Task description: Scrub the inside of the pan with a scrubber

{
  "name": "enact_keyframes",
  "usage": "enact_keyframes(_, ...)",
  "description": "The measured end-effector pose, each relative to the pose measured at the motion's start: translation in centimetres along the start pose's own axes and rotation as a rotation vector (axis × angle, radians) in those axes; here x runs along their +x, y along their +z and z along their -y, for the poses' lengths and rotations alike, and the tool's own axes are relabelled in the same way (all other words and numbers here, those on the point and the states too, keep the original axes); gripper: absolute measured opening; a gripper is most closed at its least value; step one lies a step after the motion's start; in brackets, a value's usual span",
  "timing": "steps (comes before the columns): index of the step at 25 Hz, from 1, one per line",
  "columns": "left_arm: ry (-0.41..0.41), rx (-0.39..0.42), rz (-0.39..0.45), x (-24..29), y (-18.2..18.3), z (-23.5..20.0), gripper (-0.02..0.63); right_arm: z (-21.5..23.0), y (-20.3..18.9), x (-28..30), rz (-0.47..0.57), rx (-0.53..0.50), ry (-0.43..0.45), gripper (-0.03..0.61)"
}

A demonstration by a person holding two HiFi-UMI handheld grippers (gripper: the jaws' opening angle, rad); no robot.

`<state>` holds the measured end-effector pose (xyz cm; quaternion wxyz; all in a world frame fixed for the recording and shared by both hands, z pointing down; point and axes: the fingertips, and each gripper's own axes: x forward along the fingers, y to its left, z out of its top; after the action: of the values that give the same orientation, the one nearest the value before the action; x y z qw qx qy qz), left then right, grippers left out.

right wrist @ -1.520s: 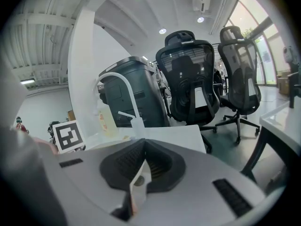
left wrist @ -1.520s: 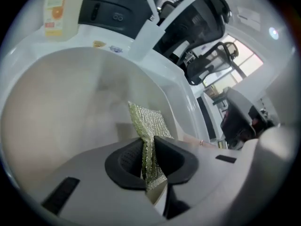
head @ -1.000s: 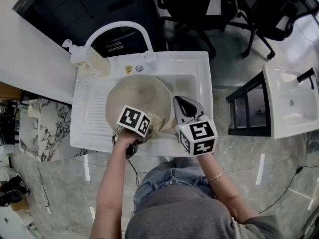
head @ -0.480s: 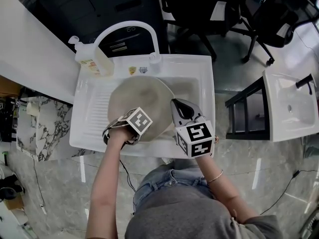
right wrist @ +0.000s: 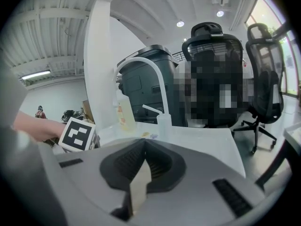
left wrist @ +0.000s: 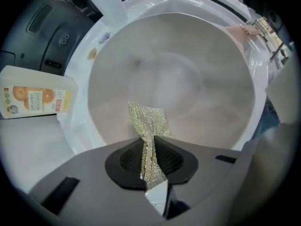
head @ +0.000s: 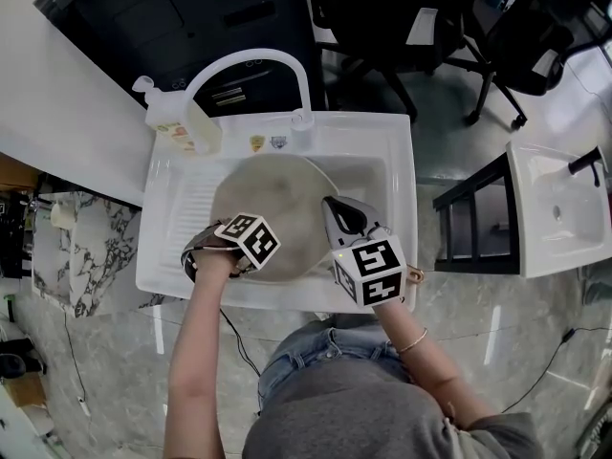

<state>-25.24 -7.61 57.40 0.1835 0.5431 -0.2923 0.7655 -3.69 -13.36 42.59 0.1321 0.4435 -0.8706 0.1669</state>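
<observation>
1. Squarely in the white sink [head: 382, 151] lies the pan [head: 277, 199], round, with a dull grey-beige inside, filling most of the basin.
2. Its only content is a gold mesh scrubber [left wrist: 148, 121], whose free end lies on the near inner wall.
3. The left gripper [left wrist: 149, 147] pinches that scrubber tightly.
4. The right gripper [head: 342, 220] clamps the pan's thin right rim.
5. A soap bottle [head: 182, 122] stands at the sink's back-left corner, beside the faucet [head: 251, 60].
</observation>
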Motion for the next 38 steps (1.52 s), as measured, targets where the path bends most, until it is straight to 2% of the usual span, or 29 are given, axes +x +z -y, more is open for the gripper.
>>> enact_keyframes(7,0.253,0.001,0.059,-0.6,0.1,-4.9,0.063,-0.5,0.0,0.8,-0.010,-0.012,0.013,0.011)
enact_keyframes(16,0.526,-0.017,0.230,-2.6,1.3,-7.9,0.064,-1.1,-0.1,1.1,-0.028,-0.035,0.021,0.011)
enact_keyframes(19,0.630,-0.052,0.328,-4.0,1.6,-8.9,0.064,-1.3,-0.2,1.2,-0.034,-0.043,0.023,0.011)
enact_keyframes(25,0.767,-0.241,0.618,-9.6,1.7,-11.5,0.064,-1.6,-0.4,1.2,-0.039,-0.060,0.027,0.011)
enact_keyframes(28,0.740,-0.339,0.777,-11.8,1.7,-11.3,0.064,-1.8,-0.4,1.3,-0.041,-0.058,0.030,0.011)
enact_keyframes(33,0.595,-0.496,1.019,-13.9,2.3,-9.2,0.064,-2.7,0.3,1.2,-0.022,-0.065,0.040,0.011)
enact_keyframes(38,0.433,-0.670,1.206,-15.8,2.1,-6.6,0.064,-3.7,1.6,0.7,0.034,-0.072,0.056,0.011)
